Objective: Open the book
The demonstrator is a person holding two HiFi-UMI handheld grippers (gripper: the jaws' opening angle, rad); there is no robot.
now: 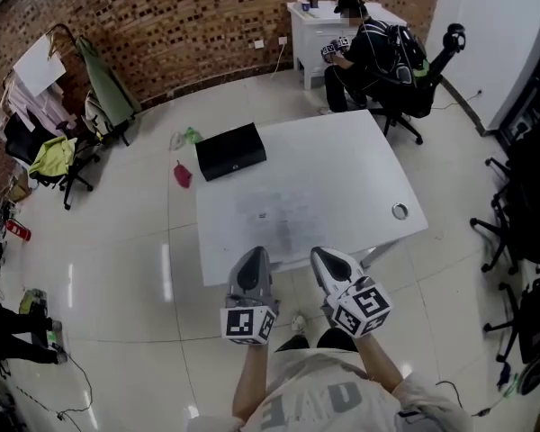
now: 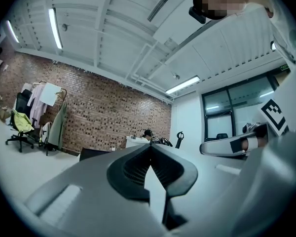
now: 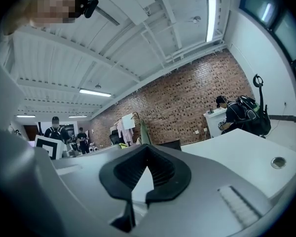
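Observation:
A closed black book (image 1: 230,151) lies at the far left corner of the white table (image 1: 342,169). Both grippers hover side by side just short of the table's near edge, pointing level across it. My left gripper (image 1: 252,257) is shut with nothing in it, and so is my right gripper (image 1: 325,259). In the left gripper view the closed jaws (image 2: 150,147) meet at a point, with the book (image 2: 93,153) a dark slab beyond on the left. In the right gripper view the jaws (image 3: 147,148) are closed too, and the book (image 3: 170,144) shows just behind them.
A round cable hole (image 1: 400,211) sits near the table's right edge. A person (image 1: 364,52) sits at a white desk by the brick wall. A clothes rack and chair (image 1: 63,142) stand at left, office chairs (image 1: 522,232) at right. Red (image 1: 182,175) and green (image 1: 187,137) items lie on the floor.

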